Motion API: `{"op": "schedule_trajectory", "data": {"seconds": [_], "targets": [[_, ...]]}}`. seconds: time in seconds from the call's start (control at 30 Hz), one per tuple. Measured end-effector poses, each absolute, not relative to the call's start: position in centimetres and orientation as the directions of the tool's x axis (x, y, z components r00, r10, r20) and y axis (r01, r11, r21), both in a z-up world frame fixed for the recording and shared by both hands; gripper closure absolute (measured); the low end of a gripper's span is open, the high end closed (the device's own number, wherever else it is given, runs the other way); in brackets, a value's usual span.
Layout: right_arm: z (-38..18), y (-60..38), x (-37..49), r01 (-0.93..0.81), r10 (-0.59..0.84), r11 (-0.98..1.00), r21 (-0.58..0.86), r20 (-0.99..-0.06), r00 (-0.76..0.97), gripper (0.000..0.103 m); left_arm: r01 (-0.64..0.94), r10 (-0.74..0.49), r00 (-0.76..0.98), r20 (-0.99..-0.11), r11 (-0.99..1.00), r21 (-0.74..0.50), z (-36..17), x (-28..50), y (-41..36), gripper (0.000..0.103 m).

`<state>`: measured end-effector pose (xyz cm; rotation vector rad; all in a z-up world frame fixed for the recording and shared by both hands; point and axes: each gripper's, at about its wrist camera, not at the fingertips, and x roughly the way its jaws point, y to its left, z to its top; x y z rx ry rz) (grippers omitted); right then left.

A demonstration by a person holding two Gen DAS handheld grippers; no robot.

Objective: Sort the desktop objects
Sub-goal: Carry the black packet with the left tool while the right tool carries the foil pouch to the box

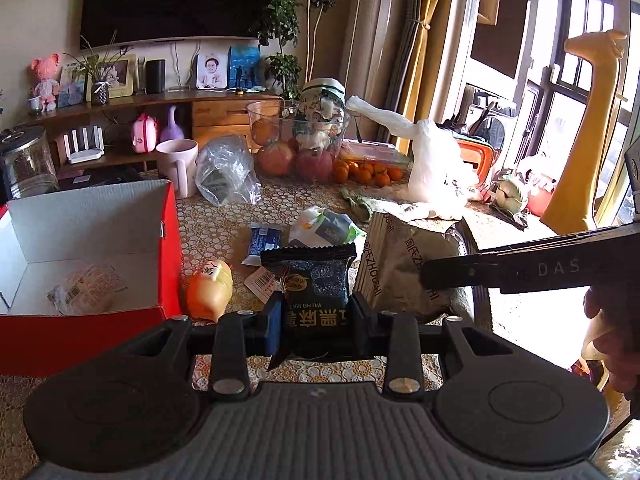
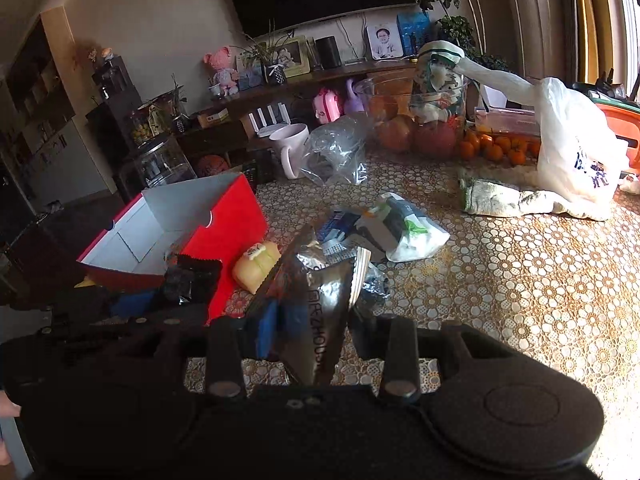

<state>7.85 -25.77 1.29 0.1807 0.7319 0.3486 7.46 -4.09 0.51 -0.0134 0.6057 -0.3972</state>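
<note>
My left gripper (image 1: pixel 316 316) is clamped on a black snack packet (image 1: pixel 314 280), my right gripper (image 2: pixel 310 332) on a silver pouch (image 2: pixel 320 300), both lifted off the tabletop (image 2: pixel 520 280) beside the red box (image 1: pixel 80 328) at its left edge. I judge the slick, thinly pinched pouch could slip out, or the two grippers could collide over the box.

My left gripper (image 1: pixel 318 314) points down and forward, its jaws pinched on a black packet (image 1: pixel 314 280). My right gripper (image 2: pixel 310 330) tilts likewise, jaws clamped on a silver packet (image 2: pixel 320 312). My right hand (image 1: pixel 612 344) grips its handle.
</note>
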Motion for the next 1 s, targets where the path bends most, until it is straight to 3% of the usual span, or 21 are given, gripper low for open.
{"op": "schedule_trajectory", "data": {"seconds": [0.4,1.0], "targets": [[5.2,-16.4,10.3,-0.43,0.504,0.86,0.276,-0.596,0.625,0.066,0.232,-0.243,0.832,-0.499,0.969,-0.086,4.3,5.9,5.1,0.069],[4.9,-5.5,17.1,-0.553,0.519,0.816,0.171,-0.637,0.569,0.066,0.077,-0.075,0.811,-0.581,0.997,-0.021,3.0,11.1,16.2,0.069]]}}
